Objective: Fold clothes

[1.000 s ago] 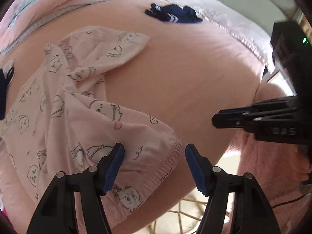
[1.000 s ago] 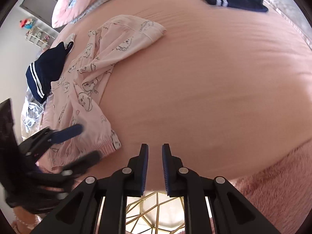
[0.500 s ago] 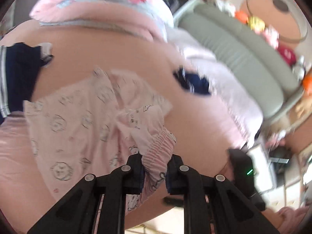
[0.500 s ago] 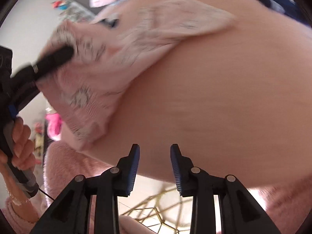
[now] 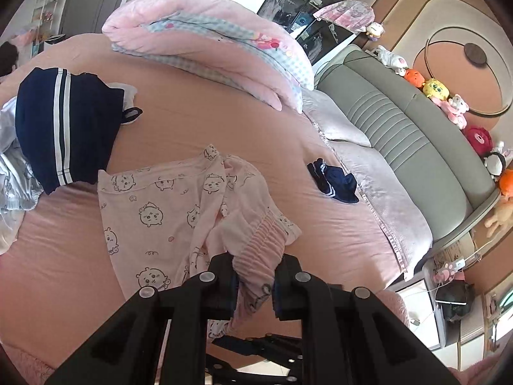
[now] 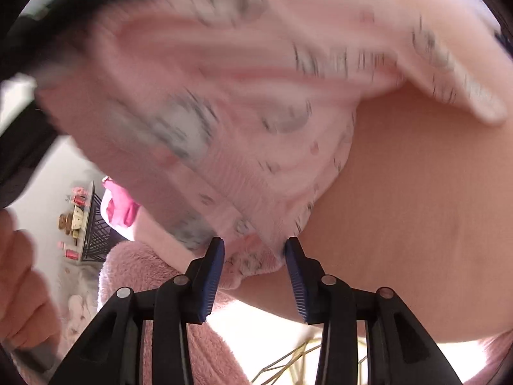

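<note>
Clamping the gathered elastic waistband of the pale pink cotton pyjama trousers printed with small cartoon faces (image 5: 154,211), the left gripper (image 5: 255,285) has its black fingers pressed together on the ribbed band, which bunches up between the blue pads; the rest of the trousers trails away from the grip and lies spread, partly rumpled, across the salmon-pink bed sheet (image 5: 198,122); the part nearest the gripper is lifted off the sheet.

Seen from the right wrist, the right gripper (image 6: 253,276) stands with its jaws opening, the blue ribbed pads (image 6: 211,276) apart; a blurred edge of the same trousers (image 6: 224,96) hangs just in front of and slightly into the gap, though the pads do not press on it; whether the cloth touches either pad cannot be told through the blur; a hand (image 6: 22,292) shows at the left edge of that view.

Elsewhere on the sheet, a navy folded garment with white stripes (image 5: 61,128) lies to the left of the trousers, touching or just beside their far corner; a small navy crumpled garment (image 5: 335,181) sits well apart on the right, near the pale quilted bedspread edge (image 5: 384,192); a rolled pink and blue checked duvet (image 5: 208,41) rests at the far side; a grey padded headboard (image 5: 400,134) carries a row of plush toys (image 5: 436,88).
</note>
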Tool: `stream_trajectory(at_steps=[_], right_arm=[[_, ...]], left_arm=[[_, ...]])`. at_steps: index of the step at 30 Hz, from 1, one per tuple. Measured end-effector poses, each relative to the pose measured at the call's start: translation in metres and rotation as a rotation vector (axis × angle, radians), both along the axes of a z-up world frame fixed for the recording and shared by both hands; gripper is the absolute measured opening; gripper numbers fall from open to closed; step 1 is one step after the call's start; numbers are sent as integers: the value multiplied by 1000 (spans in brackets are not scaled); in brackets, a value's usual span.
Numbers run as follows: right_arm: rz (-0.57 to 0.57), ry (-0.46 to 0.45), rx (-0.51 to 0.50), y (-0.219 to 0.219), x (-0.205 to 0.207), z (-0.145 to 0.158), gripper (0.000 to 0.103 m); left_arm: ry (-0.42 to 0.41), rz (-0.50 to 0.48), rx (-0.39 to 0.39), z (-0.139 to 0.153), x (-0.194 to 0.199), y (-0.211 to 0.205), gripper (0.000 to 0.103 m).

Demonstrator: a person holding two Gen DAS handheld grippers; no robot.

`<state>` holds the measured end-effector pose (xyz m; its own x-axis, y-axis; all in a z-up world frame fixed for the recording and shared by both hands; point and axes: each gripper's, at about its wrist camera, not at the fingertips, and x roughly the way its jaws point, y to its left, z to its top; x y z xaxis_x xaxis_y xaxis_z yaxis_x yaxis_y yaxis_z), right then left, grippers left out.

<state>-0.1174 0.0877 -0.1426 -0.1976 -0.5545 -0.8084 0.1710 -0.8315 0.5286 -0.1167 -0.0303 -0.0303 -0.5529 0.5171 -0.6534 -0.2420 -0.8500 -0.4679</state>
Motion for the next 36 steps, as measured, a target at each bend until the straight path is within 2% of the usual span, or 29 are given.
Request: stream_trajectory(at_steps=[2,4,6,9,15,17,20,24,26,28,32,34,36], right_arm=[[-39,-27,64,-1,-2,-21,38],[-78,-30,117,0,-3,-34,15],[-105,26,199,6,-1,-26,7],[-207,130,317,32,-2,-8,7],[-453,219,422,120,-6,24,7],[-504,258,442,153,-10,44,7],[-566,386,444,186,-2,95,7],[-566,592,423,189,9,176,7],[-546,617,385,191,19,191,7],[-531,597,380,191,22,184,7],[-464,480,393,187,21,134,7],[-424,422,398,181,24,110,7],[-392,381,402,177,28,91,7]], left_arm=[[8,5,9,2,4,-1,13],[20,11,-3,5,9,-1,13],[32,22,-18,8,14,-3,13],[51,41,-35,13,19,-7,13],[76,45,-62,18,24,-5,13],[87,31,-95,20,27,1,12],[112,16,-137,25,35,10,12],[121,18,-175,21,40,14,12],[73,23,-191,5,37,13,12],[1,21,-220,-19,34,12,12],[-109,-17,-295,-59,34,16,13],[-129,-65,-355,-71,33,26,15],[-114,-116,-430,-81,33,38,18]])
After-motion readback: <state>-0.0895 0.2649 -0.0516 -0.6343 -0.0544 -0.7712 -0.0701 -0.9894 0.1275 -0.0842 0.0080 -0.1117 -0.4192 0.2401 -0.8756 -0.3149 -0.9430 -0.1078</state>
